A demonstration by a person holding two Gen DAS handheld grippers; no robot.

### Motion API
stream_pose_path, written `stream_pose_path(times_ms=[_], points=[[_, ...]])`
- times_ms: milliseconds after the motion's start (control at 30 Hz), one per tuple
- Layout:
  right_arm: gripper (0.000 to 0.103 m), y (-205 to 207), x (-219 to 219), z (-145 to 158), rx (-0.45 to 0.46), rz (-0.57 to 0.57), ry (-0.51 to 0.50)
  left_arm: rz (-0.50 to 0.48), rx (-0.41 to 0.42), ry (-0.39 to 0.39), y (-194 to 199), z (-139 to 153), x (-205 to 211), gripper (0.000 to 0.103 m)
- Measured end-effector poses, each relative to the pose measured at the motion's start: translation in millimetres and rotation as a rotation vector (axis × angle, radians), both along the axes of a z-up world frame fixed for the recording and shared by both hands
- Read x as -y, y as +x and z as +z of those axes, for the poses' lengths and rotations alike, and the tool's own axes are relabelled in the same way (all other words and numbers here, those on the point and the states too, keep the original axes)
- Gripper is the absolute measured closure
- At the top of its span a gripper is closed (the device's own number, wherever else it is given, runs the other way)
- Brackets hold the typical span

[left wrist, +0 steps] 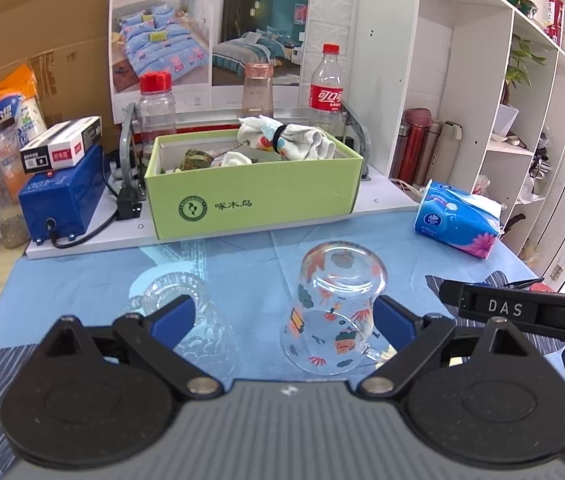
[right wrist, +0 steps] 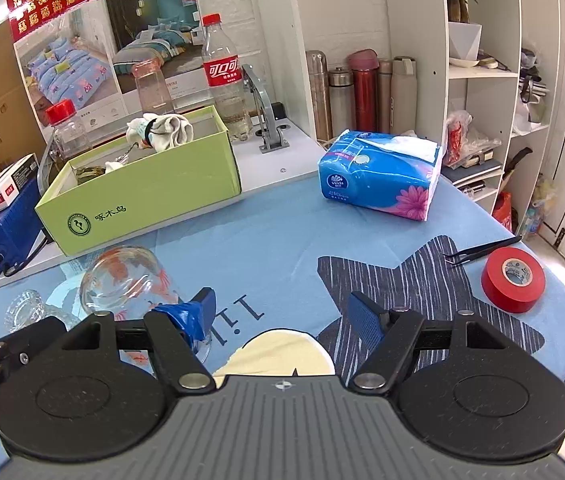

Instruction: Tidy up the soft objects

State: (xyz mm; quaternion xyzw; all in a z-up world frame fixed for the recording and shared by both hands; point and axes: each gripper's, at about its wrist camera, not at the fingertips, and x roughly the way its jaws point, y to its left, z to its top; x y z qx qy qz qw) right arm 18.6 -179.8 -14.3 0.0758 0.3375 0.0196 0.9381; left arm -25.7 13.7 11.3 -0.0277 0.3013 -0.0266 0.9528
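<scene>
My left hand-held gripper is spread wide and holds nothing. Between its blue pads stands an upside-down clear glass cup printed with coloured cartoons, close to the right pad, though I cannot tell if it touches. An embossed clear glass dish sits just ahead of the left pad. My right hand-held gripper is likewise spread and empty, hovering over the blue patterned cloth on the tabletop.

Straight ahead of the left hand-held gripper, beyond the cups, is the open light-green cardboard box. In it I see a white printed cloth bundle cinched with a black band resting high near the far right corner, and lower down a camouflage-patterned fabric item beside a small white rolled piece. So I judge the sorting well along: several soft things are already boxed.

What seems left is the blue plastic pack of tissues with a pink flower print, lying ahead and slightly right of my right hand-held gripper, well apart from the box. If it counts as soft, it is the last item I can see outside.

The hard things look like no part of the job: the red roll of tape and black tweezers off to the right.
</scene>
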Motion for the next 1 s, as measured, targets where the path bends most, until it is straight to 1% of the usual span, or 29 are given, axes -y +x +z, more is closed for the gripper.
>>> stream_pose_path(times_ms=[100,200,333,633,833,1000], points=[[0.045,2,0,0,0.006,0.009,0.002,0.009,0.013,-0.006,-2,2,-7,0.011],[0.045,8,3,-3,-0.009,-0.021,0.008,0.031,0.022,-0.008,1,4,-13,0.011],[0.045,17,3,-9,-0.031,-0.033,-0.007,0.046,0.012,-0.011,11,2,-19,0.011],[0.045,30,-12,-18,-0.071,0.013,-0.029,0.048,-0.006,0.014,22,-6,-19,0.011],[0.045,28,-14,-14,-0.056,0.019,-0.025,0.051,-0.007,0.017,23,-6,-18,0.011],[0.045,29,-17,-16,-0.061,0.03,-0.037,0.048,-0.007,0.021,22,-6,-16,0.011]])
